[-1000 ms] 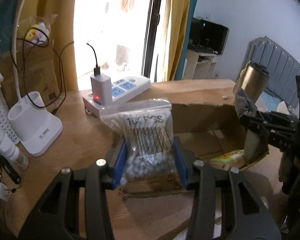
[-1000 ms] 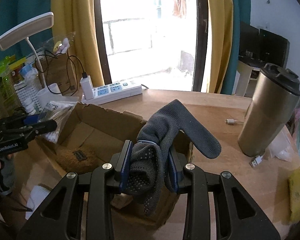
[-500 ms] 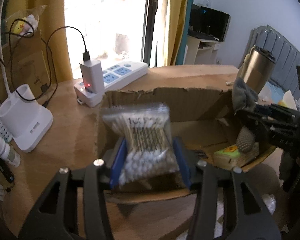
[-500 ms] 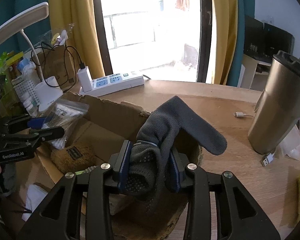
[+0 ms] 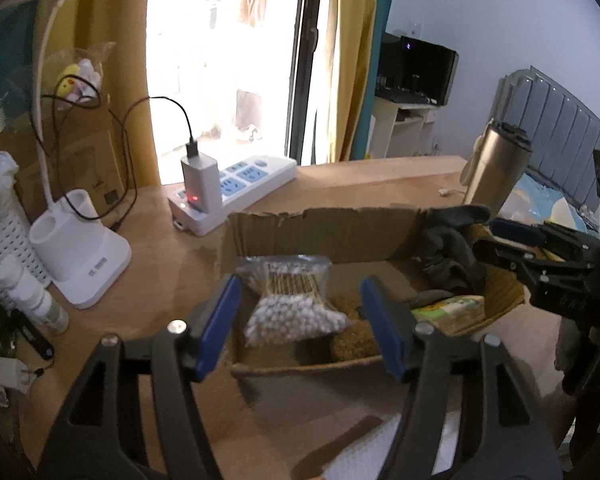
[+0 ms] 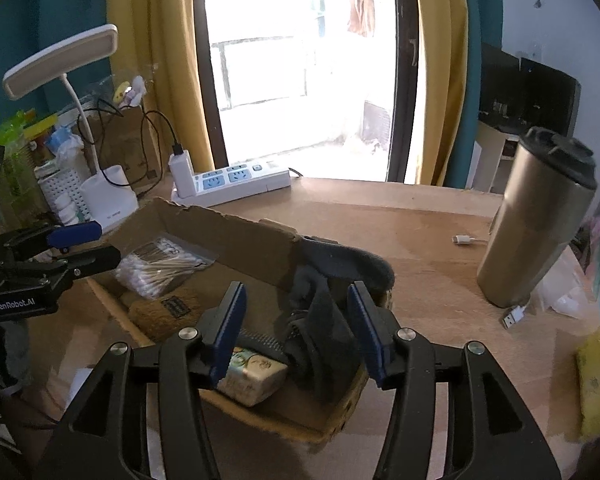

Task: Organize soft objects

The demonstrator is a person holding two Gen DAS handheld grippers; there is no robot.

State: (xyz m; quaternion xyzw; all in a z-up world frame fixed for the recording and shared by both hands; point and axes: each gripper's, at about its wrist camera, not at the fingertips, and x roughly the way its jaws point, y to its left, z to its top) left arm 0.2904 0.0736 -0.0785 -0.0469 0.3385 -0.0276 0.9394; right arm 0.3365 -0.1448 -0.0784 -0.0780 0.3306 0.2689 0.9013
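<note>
Cotton swab bag (image 5: pixel 290 300) lying in box (image 5: pixel 324 224) between released left gripper (image 5: pixel 300 330), glove (image 6: pixel 320 312) between released right gripper (image 6: pixel 300 330)

A wooden table (image 6: pixel 420 240) carries it all. The torn cardboard box (image 6: pixel 228 236) sits near the front edge. Toward the back edge, a white power strip (image 6: pixel 236 184) lies by the window. At the left side stands a white lamp base (image 6: pixel 108 196); toward the right edge, a steel tumbler (image 6: pixel 536 224) stands with a small white plug (image 6: pixel 462 239) beside it.
</note>
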